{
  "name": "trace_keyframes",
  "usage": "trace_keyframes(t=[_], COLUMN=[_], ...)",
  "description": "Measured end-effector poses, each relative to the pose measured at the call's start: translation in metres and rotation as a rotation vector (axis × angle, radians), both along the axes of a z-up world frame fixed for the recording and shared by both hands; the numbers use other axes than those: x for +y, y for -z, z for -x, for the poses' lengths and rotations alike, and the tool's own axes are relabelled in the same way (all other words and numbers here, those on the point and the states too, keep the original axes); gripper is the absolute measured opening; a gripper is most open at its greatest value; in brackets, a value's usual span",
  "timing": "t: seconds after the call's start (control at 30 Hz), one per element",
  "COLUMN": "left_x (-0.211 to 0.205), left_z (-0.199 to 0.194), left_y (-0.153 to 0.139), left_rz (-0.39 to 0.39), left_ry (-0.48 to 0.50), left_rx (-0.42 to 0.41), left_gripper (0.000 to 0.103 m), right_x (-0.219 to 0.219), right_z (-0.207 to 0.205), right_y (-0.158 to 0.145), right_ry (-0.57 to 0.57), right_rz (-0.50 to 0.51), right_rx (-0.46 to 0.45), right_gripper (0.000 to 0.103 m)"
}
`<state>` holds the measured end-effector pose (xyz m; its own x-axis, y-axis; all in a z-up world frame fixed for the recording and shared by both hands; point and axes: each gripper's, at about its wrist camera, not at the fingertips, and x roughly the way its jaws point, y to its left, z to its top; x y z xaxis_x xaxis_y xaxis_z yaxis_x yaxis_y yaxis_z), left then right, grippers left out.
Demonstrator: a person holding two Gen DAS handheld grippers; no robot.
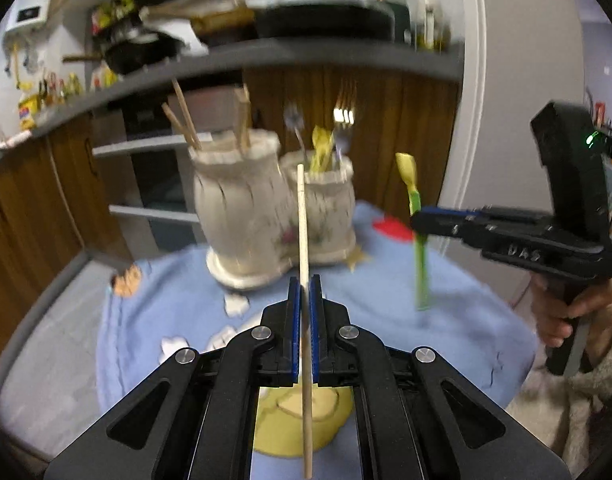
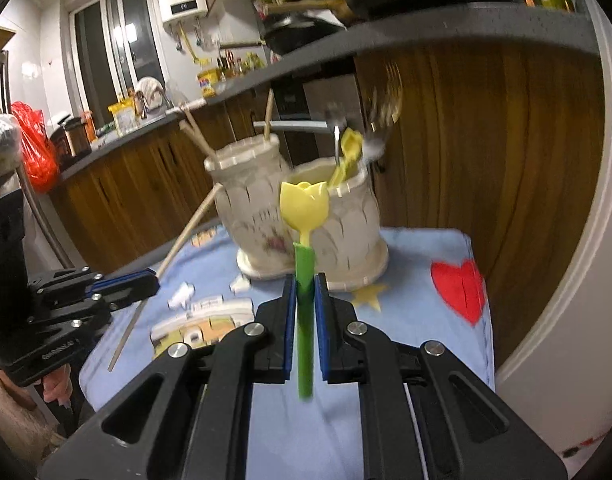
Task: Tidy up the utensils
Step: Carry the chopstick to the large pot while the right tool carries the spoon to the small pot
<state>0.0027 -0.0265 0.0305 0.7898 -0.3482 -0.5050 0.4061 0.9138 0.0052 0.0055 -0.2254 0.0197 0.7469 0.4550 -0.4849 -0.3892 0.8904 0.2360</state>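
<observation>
Both views are dim and warm-toned, lit by indoor light, with a dark vignette ringing the fisheye circle. Straight lines bow hard near the edges: the grey countertop edge point(image 1: 266, 60) curves like an arch. Motion blur smears the two ceramic utensil holders point(image 1: 274, 216) and the metal forks point(image 1: 343, 114), which show bright glare streaks. The black fingers point(image 2: 284, 320) nearby stay sharp, their round screws point(image 2: 253, 329) catching small highlights.

Wooden chopstick point(image 1: 304, 216), plastic spoon point(image 2: 304, 216) (glossy), soft cloth point(image 2: 405, 312)
</observation>
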Motion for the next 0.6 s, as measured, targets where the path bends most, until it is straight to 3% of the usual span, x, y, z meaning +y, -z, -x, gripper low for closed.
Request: trace_keyframes(t=[0.17, 0.6], left_x=[0.023, 0.044], left_z=[-0.008, -0.062], left_y=[-0.028, -0.068], left_rz=[0.103, 0.309], left_ry=[-0.046, -0.095], left_rx=[-0.104, -0.231], left_gripper=[0.005, 0.005], right_x=[0.004, 0.021], right_z=[-0.015, -0.038], right_y=[-0.024, -0.058], right_ry=[0.009, 0.0], right_rz=[-0.033, -0.024], right_rx=[-0.081, -0.174], right_gripper=[0.009, 0.009])
